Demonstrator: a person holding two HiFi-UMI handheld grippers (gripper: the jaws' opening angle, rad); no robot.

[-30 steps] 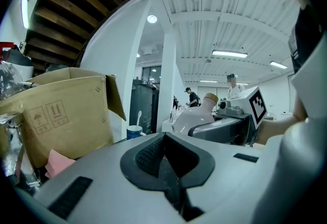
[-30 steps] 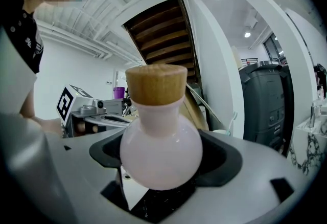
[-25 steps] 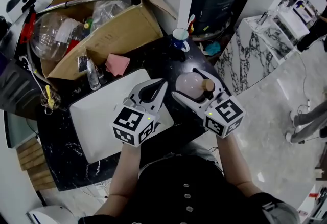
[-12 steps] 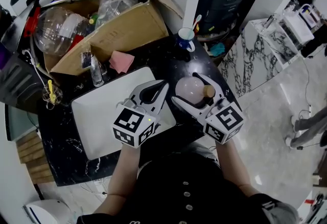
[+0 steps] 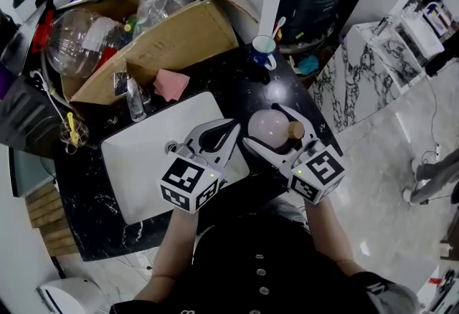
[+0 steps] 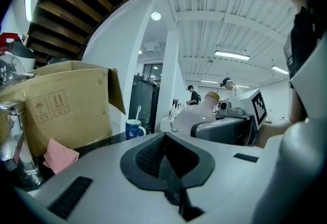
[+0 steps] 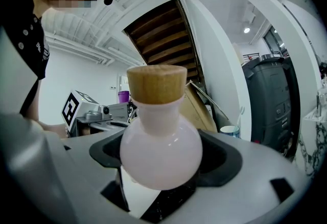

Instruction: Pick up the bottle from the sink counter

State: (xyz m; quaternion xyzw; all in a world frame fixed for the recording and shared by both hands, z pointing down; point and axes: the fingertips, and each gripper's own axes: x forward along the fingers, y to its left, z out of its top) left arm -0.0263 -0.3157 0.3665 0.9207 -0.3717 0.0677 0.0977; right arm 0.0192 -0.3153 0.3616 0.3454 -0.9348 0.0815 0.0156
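Note:
A round pale-pink bottle (image 5: 267,126) with a cork stopper sits between the jaws of my right gripper (image 5: 262,123), over the black sink counter (image 5: 237,94) to the right of the basin. In the right gripper view the bottle (image 7: 159,151) fills the gap between both pads, upright, with my right gripper (image 7: 161,166) shut on its belly. My left gripper (image 5: 228,127) hangs just left of it, over the basin's right edge, its jaws shut with nothing between them. The left gripper view shows the bottle (image 6: 196,115) beyond my shut left gripper (image 6: 164,141).
A white sink basin (image 5: 136,162) with a chrome faucet (image 5: 133,101) lies to the left. Behind it are a pink cloth (image 5: 172,84), a blue mug (image 5: 262,51) and an open cardboard box (image 5: 165,40) of clutter. The counter ends just right of the bottle, above a marble floor.
Both grippers and the bottle have shifted only slightly in the head view. The right gripper's hold on the bottle is the same, and the left stays shut.

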